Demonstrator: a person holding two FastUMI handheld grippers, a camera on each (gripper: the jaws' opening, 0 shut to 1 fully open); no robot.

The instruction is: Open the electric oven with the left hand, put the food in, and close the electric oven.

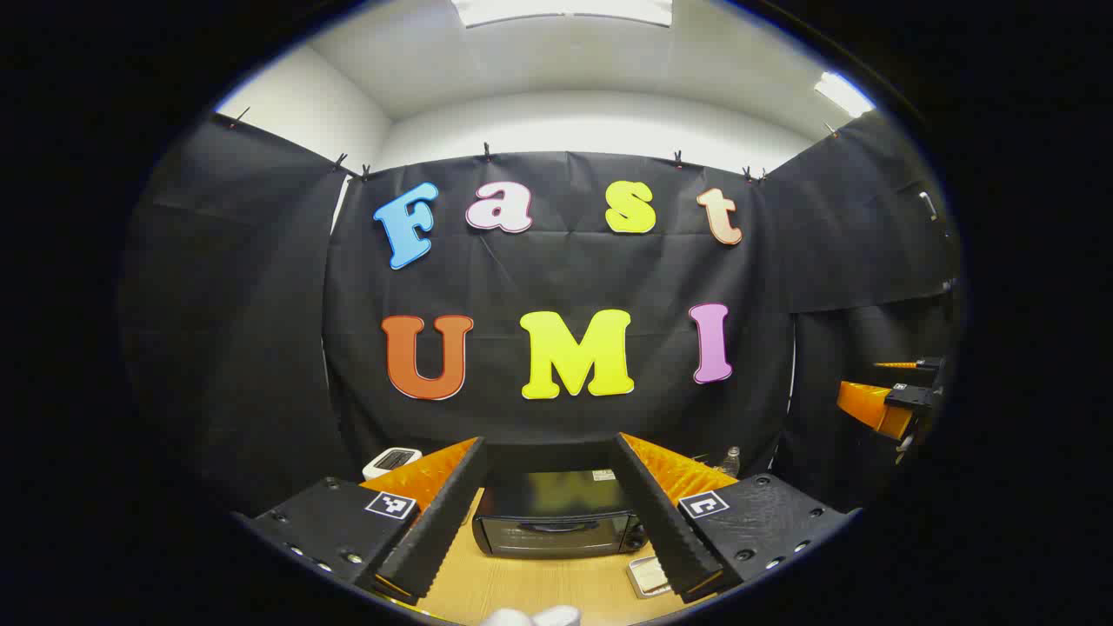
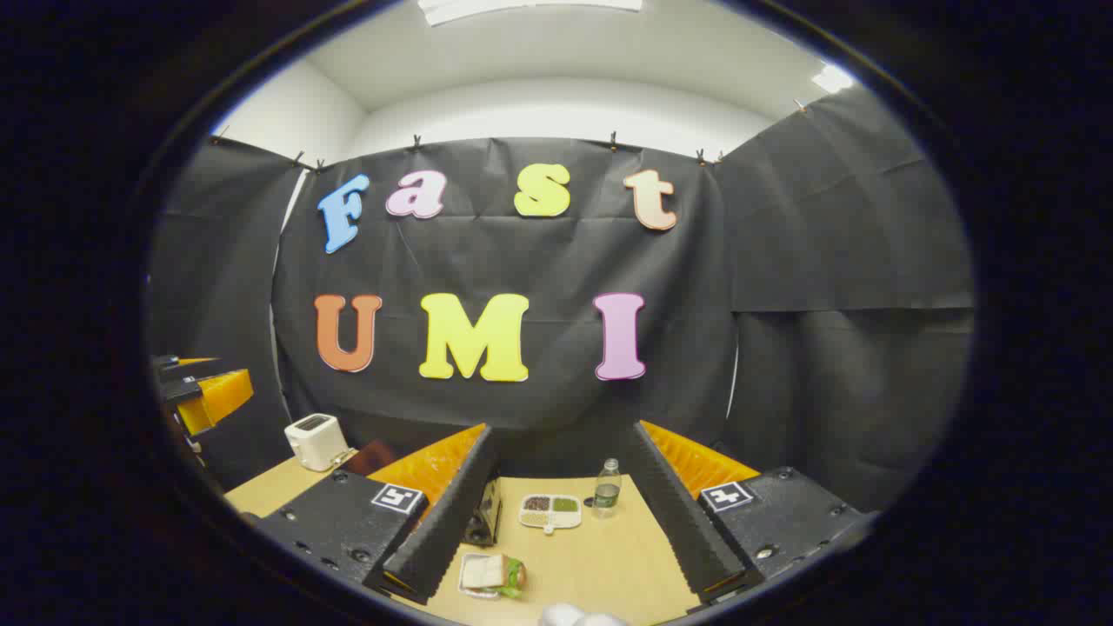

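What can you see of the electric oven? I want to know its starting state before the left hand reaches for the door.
The electric oven is a small dark box with a glass-fronted door and a horizontal bar handle across the door's upper part. The door is closed. It stands upright on the wooden table, near the booth's black wall, facing the camera, framed between the open fingers of the left gripper. Nothing grips it. In the right gripper view, a corner of it peeks out beside a finger.
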